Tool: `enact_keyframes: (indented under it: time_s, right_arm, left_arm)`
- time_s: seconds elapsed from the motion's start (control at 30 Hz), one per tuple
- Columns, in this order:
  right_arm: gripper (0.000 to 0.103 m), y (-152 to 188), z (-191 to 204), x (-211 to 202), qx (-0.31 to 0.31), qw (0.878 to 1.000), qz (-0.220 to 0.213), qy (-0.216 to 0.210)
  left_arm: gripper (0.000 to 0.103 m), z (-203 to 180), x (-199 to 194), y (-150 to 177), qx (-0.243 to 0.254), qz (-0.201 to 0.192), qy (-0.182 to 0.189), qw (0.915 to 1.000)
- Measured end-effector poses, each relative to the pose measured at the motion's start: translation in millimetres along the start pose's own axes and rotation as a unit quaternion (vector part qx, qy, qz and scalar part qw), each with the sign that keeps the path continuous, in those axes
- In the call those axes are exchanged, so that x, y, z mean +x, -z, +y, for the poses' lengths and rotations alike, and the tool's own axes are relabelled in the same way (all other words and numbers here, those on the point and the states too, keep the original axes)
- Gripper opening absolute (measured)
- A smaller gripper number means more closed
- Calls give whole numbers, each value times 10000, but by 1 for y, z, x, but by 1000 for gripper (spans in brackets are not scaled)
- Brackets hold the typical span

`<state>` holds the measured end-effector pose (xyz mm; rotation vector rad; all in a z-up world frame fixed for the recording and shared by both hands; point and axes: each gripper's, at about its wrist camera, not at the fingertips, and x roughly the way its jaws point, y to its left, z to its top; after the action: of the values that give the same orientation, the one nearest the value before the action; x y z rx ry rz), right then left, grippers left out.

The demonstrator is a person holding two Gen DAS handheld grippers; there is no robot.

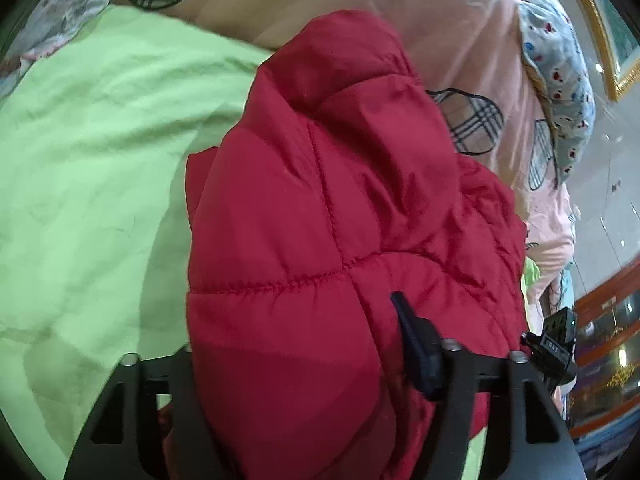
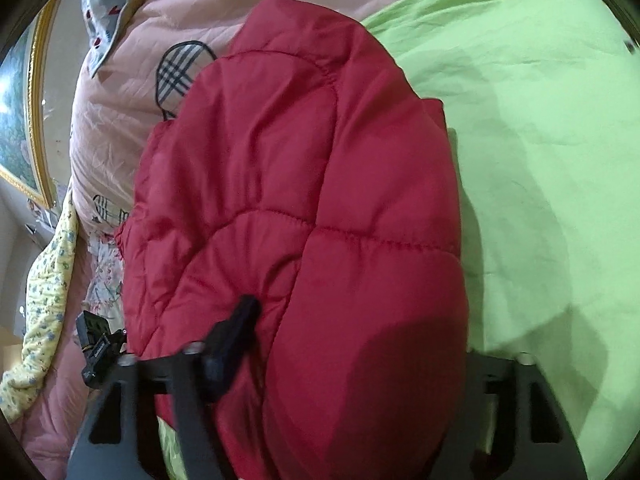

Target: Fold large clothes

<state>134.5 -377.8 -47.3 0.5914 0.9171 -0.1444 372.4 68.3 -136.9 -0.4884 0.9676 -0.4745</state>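
Observation:
A red quilted puffer jacket (image 1: 340, 200) lies bunched on a light green sheet (image 1: 88, 152) and fills the middle of both wrist views. My left gripper (image 1: 292, 320) is shut on a thick fold of it. One dark fingertip (image 1: 404, 316) digs into the fabric; the other finger is hidden behind the jacket. My right gripper (image 2: 356, 320) holds the same red jacket (image 2: 320, 184) a little further along. Its left fingertip (image 2: 240, 320) presses into the padding, and the bulge covers its right finger.
A pink quilt (image 1: 440, 28) with plaid patches is heaped behind the jacket, beside a blue patterned pillow (image 1: 560, 80). A gold-framed picture (image 2: 24, 120) hangs on the wall. Yellow flowered cloth (image 2: 48, 280) lies at the bed's edge. Green sheet (image 2: 540, 160) spreads to one side.

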Motion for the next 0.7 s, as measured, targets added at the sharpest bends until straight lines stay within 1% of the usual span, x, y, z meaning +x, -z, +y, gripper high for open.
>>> enact_keyframes:
  time_s: [0.07, 0.1, 0.2, 0.4, 0.57, 0.7]
  right_arm:
    - [44, 1, 8, -7, -26, 10000, 20, 2]
    - [42, 2, 11, -11, -31, 10000, 23, 19]
    - [38, 10, 17, -23, -43, 10000, 53, -31]
    - [37, 42, 23, -49, -1, 9996, 194, -193]
    - [37, 83, 25, -74, 40, 9988, 366, -309]
    - [37, 112, 26, -93, 25, 9983, 462, -365]
  left_arm:
    - [51, -4, -6, 1, 26, -1, 37, 10000]
    - [48, -7, -12, 2, 54, -12, 70, 10000]
    - [44, -14, -30, 8, 161, -32, 158, 9997]
    - [41, -23, -67, 35, 252, 131, 305, 9991]
    - [40, -28, -107, 70, 295, 262, 477, 9981]
    - [40, -20, -133, 96, 256, 421, 512, 9975]
